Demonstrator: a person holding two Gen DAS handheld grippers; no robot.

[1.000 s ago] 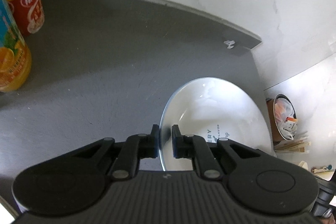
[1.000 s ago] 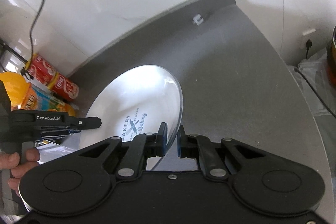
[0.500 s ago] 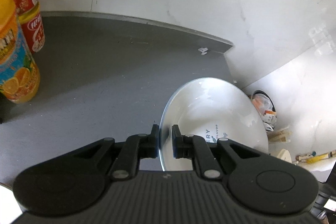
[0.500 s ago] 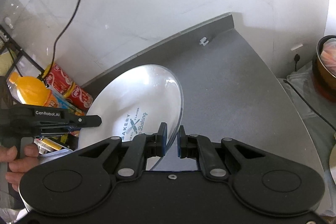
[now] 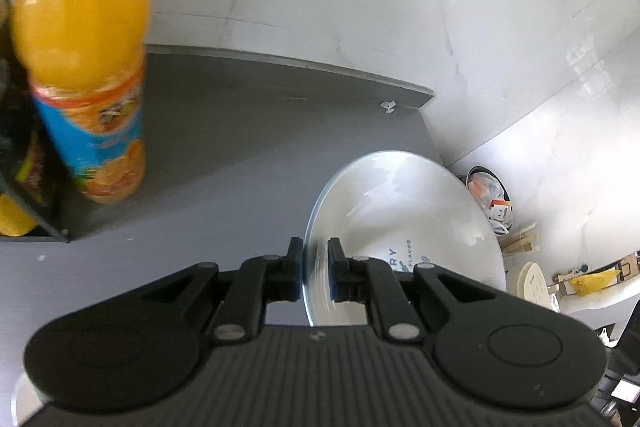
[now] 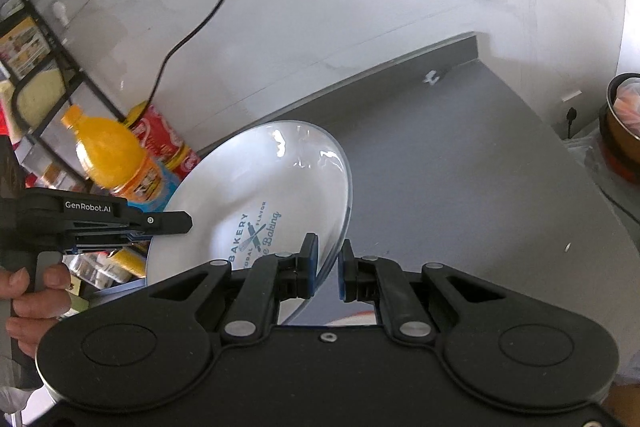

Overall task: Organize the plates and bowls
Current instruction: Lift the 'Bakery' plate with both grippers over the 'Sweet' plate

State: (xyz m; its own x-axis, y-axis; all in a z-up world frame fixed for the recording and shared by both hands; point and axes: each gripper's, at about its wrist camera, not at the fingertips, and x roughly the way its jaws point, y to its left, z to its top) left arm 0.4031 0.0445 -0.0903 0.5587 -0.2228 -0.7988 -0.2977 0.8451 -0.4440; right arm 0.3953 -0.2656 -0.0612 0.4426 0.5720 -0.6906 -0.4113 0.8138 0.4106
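Observation:
A white plate (image 6: 256, 195) with blue "Bakery" lettering hangs in the air above the grey counter (image 6: 460, 167), held at two opposite rim points. My right gripper (image 6: 329, 267) is shut on its near-right rim. My left gripper (image 5: 313, 269) is shut on the plate (image 5: 404, 227) at the other rim; in the right wrist view that left gripper (image 6: 176, 223) shows from the side, with a hand on its handle. The plate tilts, its inner face turned toward the right wrist camera.
An orange juice bottle (image 5: 86, 67) stands at the counter's left beside a black wire rack (image 5: 28, 195); a red canister (image 6: 164, 143) is behind it. A black cable (image 6: 192, 27) runs down the marble wall. A lined bin (image 5: 490, 191) sits below on the right.
Both grippers have risen with the plate in their grip; the counter looks farther away, and the juice bottle and rack have come fully into view.

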